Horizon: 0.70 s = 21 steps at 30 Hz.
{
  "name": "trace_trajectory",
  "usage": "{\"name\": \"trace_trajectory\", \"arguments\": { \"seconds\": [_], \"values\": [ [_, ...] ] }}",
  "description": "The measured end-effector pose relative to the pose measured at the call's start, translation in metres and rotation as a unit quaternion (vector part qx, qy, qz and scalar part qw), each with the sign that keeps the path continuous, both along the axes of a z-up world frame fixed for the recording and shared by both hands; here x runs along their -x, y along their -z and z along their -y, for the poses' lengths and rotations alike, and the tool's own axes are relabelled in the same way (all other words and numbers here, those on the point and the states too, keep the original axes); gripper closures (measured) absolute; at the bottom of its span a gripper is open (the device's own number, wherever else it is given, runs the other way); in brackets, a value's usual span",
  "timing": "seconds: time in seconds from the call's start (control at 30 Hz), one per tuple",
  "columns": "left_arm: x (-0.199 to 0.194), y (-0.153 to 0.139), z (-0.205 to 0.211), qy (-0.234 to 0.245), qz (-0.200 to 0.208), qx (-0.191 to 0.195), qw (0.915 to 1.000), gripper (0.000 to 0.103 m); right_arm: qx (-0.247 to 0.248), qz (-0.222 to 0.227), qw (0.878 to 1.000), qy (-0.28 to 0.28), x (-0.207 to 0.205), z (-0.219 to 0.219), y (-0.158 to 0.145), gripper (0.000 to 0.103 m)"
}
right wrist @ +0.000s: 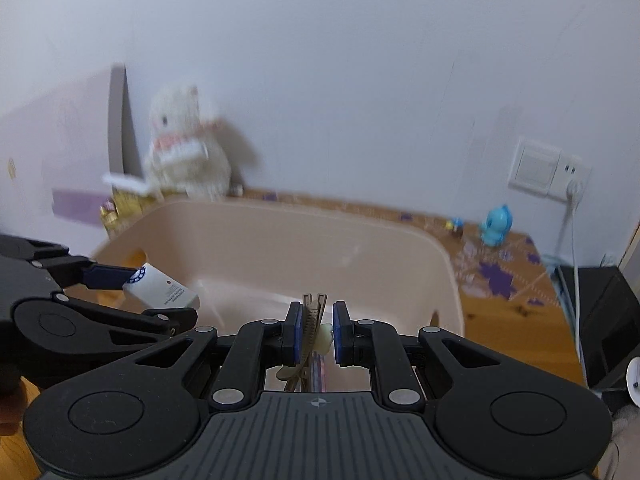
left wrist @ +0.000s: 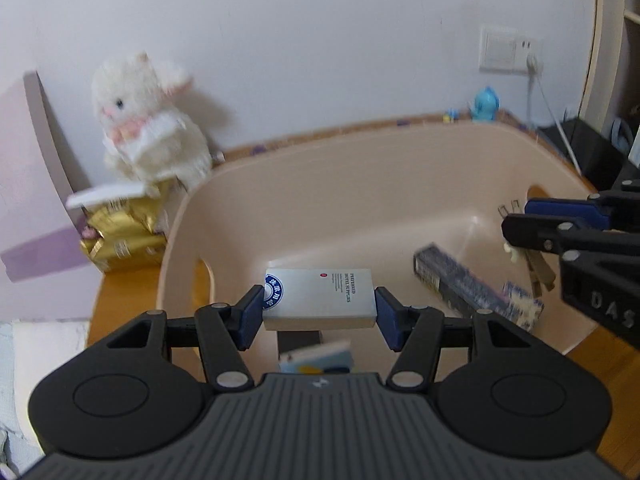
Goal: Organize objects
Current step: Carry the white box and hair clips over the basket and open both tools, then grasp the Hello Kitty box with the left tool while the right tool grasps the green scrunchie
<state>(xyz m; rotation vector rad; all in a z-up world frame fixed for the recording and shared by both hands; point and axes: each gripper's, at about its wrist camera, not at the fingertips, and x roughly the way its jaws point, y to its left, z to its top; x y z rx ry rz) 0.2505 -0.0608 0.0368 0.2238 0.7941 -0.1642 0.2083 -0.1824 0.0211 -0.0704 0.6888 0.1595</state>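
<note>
1. The beige plastic bin (left wrist: 280, 200) stands on a wooden table (left wrist: 120, 292) against the white wall (left wrist: 320, 40); its rim curves around both tools, with a handle cutout in each end wall.
2. Left of the bin, gold packages (left wrist: 120, 232) and a white plush rabbit (left wrist: 148, 120) crowd close to the rim. To the right, the table carries a blue toy figure (left wrist: 486, 104) near the wall and a cable hanging from the wall socket (left wrist: 510, 50).
3. Inside the bin, the floor between the two tools is mostly bare; a dark long box (left wrist: 472, 288) lies tilted on the right side, and a light blue packet (left wrist: 320, 356) lies under the left tool.
4. The left gripper (left wrist: 319, 308) pinches a small white box (left wrist: 320, 298) by its short ends, held level above the bin floor. The box has a blue round emblem at one end, a red dot and printed lines of text.
5. The right gripper (right wrist: 316, 334) is pressed onto a tan hair clip (right wrist: 310, 320), standing upright between the blue pads, over the right side of the bin. A pale ornament sits on the clip's side.
</note>
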Motion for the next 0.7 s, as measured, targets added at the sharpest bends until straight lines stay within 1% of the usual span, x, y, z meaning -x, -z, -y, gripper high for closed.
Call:
{"name": "trace_trajectory", "arguments": {
  "seconds": [0.13,0.23,0.27,0.33,0.37,0.4,0.43,0.47,0.6,0.67,0.7],
  "values": [
    [-0.004,0.011,-0.001,0.002,-0.021,-0.016,0.9997,0.042,0.016,-0.032,0.999,0.000,-0.006,-0.002,0.013,0.089],
    [-0.004,0.014,-0.004,0.004,-0.028,-0.015,0.9995,0.042,0.016,-0.048,0.999,0.005,-0.007,0.001,0.018,0.089],
    [-0.004,0.014,-0.005,0.004,-0.028,-0.013,0.9995,0.041,0.016,-0.047,0.999,0.007,-0.006,0.002,0.019,0.080],
    [-0.002,0.012,-0.008,0.001,-0.024,-0.009,0.9997,0.034,0.014,-0.037,0.999,0.009,-0.002,0.004,0.015,0.069],
    [-0.001,0.009,-0.009,-0.002,-0.018,-0.008,0.9998,0.026,0.012,-0.031,0.999,0.011,0.001,0.006,0.012,0.059],
    [0.001,0.006,-0.011,-0.006,-0.008,-0.007,0.9999,0.022,0.012,-0.022,1.000,0.013,0.004,0.007,0.008,0.053],
    [0.003,0.002,-0.013,-0.009,0.003,-0.006,0.9999,0.020,0.012,-0.011,1.000,0.014,0.007,0.007,0.003,0.041],
    [0.006,-0.001,-0.016,-0.010,0.012,-0.003,0.9999,0.018,0.012,0.001,1.000,0.013,0.012,0.007,-0.001,0.032],
    [0.018,-0.015,-0.030,-0.014,0.034,0.009,0.9993,0.012,0.012,0.036,0.999,0.013,0.030,0.006,-0.017,0.019],
    [0.026,-0.020,-0.037,-0.016,0.046,0.011,0.9988,0.011,0.006,0.048,0.999,0.016,0.038,0.008,-0.023,0.002],
    [0.030,-0.023,-0.041,-0.017,0.052,0.014,0.9984,0.009,0.003,0.054,0.998,0.016,0.042,0.008,-0.026,0.001]
  ]
}}
